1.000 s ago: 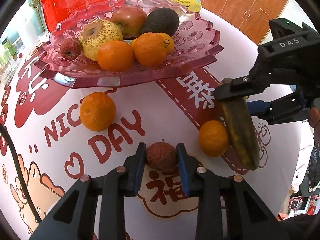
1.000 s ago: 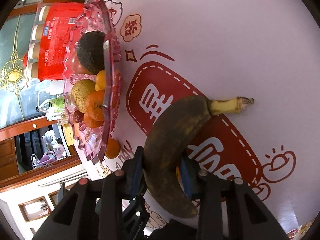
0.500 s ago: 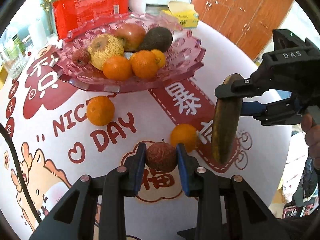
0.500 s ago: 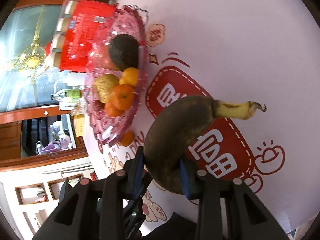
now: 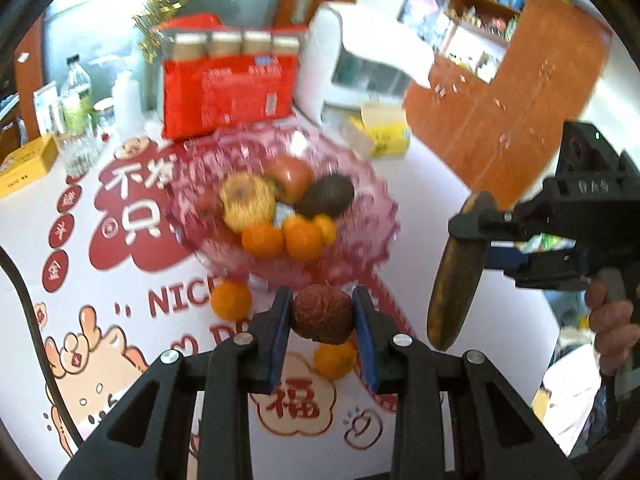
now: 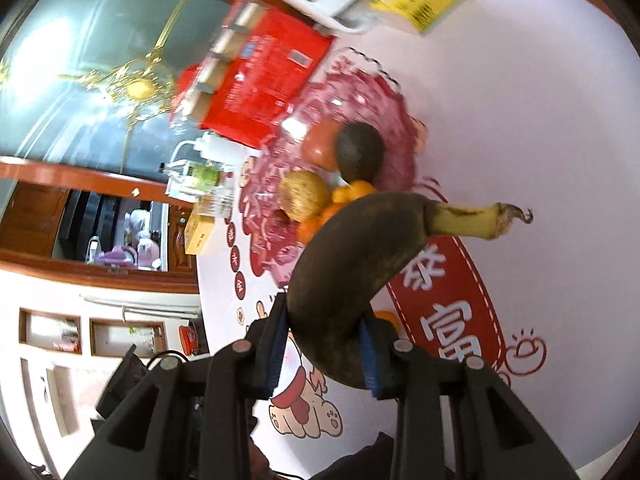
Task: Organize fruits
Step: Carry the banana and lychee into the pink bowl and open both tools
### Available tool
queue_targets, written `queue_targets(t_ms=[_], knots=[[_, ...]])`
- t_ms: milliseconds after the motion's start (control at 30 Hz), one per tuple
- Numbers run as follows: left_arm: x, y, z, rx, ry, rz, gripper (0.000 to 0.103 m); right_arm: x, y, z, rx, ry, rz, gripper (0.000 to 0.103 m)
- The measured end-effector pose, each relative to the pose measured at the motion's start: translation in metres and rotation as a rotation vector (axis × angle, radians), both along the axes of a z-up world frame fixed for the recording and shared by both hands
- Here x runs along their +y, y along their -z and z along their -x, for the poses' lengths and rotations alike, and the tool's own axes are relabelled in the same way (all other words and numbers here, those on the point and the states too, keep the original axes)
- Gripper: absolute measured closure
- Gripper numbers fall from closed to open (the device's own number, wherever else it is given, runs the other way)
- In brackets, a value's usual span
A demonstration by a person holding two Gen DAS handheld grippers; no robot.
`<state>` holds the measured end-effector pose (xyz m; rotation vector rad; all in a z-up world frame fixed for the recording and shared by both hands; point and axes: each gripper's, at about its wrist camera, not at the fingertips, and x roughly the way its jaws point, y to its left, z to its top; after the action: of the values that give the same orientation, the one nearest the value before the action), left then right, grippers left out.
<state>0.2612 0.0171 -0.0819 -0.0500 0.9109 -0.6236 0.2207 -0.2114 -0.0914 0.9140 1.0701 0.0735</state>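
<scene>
My left gripper (image 5: pixel 322 316) is shut on a small brown-red passion fruit (image 5: pixel 322 314) and holds it high above the table. My right gripper (image 6: pixel 324 340) is shut on a dark overripe banana (image 6: pixel 352 280), also lifted; it shows at the right of the left wrist view (image 5: pixel 456 268). The pink glass fruit plate (image 5: pixel 360 248) lies ahead with an apple, an avocado (image 5: pixel 326 196), a yellow pear (image 5: pixel 246 200) and oranges in it. Two oranges lie on the table, one (image 5: pixel 231 300) left of my left gripper, one (image 5: pixel 334 358) below it.
A red package (image 5: pixel 228 96), a white appliance (image 5: pixel 360 60) and a yellow box (image 5: pixel 386 132) stand behind the plate. Bottles and a yellow carton (image 5: pixel 28 164) stand at the far left. Wooden cabinets are at the right. The tablecloth carries red print.
Both grippers have risen well above the table with their fruit. The view now looks down on the plate from higher and further back. The banana hangs more upright.
</scene>
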Motion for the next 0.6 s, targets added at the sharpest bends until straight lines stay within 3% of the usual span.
queue_targets(t_ms=[267, 600], knots=[[0.007, -0.034, -0.022, -0.093, -0.103, 0.044, 0.074, -0.008, -0.031, -0.027, -0.057, -0.074, 0.067, 0.071], [0.017, -0.026, -0.059, -0.095, -0.217, 0.03, 0.074, -0.019, -0.032, -0.077, -0.063, -0.138, 0.111, 0.071]])
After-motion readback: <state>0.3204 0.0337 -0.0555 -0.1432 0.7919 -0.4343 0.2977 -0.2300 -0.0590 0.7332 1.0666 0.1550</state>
